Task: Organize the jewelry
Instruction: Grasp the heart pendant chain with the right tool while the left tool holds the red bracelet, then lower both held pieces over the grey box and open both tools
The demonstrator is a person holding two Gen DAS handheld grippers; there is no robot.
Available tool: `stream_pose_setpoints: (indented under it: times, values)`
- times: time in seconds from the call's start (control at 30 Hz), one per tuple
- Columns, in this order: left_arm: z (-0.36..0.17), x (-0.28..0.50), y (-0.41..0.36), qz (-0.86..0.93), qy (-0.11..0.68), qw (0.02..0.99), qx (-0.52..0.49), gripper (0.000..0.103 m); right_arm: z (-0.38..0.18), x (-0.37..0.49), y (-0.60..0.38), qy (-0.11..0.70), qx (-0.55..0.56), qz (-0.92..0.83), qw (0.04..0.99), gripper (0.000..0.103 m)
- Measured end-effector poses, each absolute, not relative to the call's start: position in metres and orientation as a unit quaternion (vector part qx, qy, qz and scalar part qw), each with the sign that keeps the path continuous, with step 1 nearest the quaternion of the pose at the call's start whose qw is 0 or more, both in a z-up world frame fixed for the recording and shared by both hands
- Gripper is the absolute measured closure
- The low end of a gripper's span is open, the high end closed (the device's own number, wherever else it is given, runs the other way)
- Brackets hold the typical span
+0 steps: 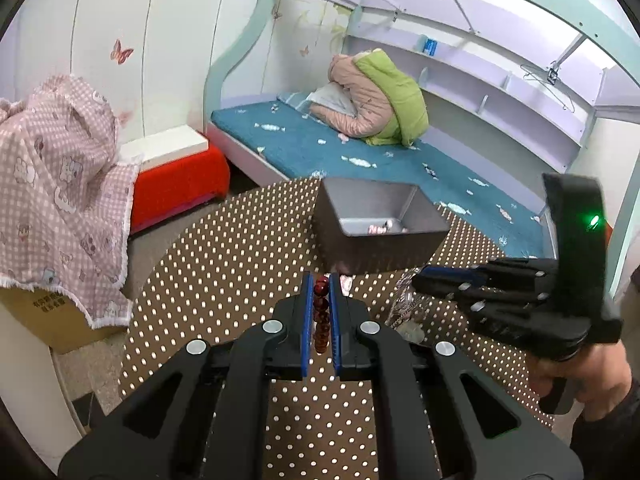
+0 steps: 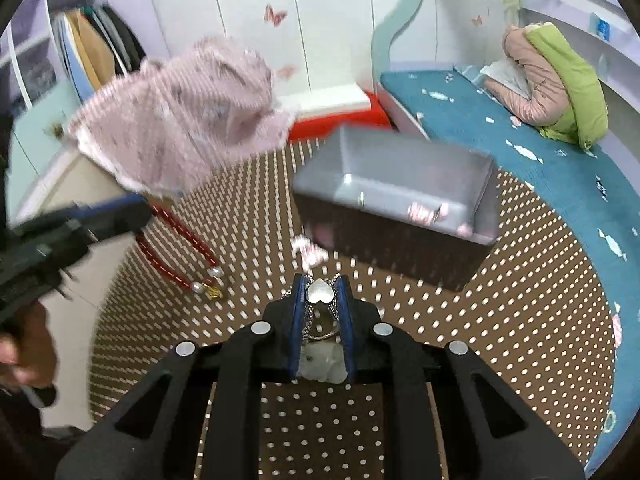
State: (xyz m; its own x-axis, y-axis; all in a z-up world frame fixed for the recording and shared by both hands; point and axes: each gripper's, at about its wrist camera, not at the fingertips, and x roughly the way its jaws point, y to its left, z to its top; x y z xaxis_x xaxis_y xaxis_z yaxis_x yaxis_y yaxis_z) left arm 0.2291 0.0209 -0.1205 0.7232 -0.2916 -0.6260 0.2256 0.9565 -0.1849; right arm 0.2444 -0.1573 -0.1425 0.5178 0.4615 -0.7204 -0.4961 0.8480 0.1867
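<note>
My left gripper pinches a red bead bracelet above the polka-dot table; my right gripper clamps a silver chain with heart pendant. The grey box sits toward the table's far edge.

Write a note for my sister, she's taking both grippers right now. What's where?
Left gripper: jaws shut on the red beads, which dangle above the dotted cloth.
Right gripper: jaws shut on the heart chain.
Grey box: open, just ahead of both grippers, with a few small pink pieces already inside.
One small pink piece lies on the cloth in front of the box.
Left to do: probably put both pieces in the box, then the pink one.
</note>
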Motion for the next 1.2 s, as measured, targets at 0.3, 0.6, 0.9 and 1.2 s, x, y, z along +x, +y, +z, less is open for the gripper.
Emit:
stream_pose_setpoints:
  times: [0.3, 0.6, 0.9, 1.2]
  values:
    - [-0.067, 0.231, 0.012, -0.150, 0.292, 0.944, -0.025, 0.095, -0.066, 0.239, -0.183, 0.333, 0.025, 0.299, 0.894, 0.088]
    - [-0.024, 0.239, 0.006, -0.155, 0.252, 0.955, -0.019, 0.095, -0.013, 0.238, -0.190, 0.282, 0.021, 0.309, 0.908, 0.088]
    - [0.019, 0.272, -0.008, -0.185, 0.229, 0.955, -0.025, 0.095, 0.029, 0.264, -0.192, 0.242, 0.022, 0.301, 0.922, 0.088]
    - [0.002, 0.334, -0.031, -0.197, 0.280, 0.939, -0.033, 0.095, -0.023, 0.324, -0.189, 0.320, 0.012, 0.245, 0.915, 0.088]
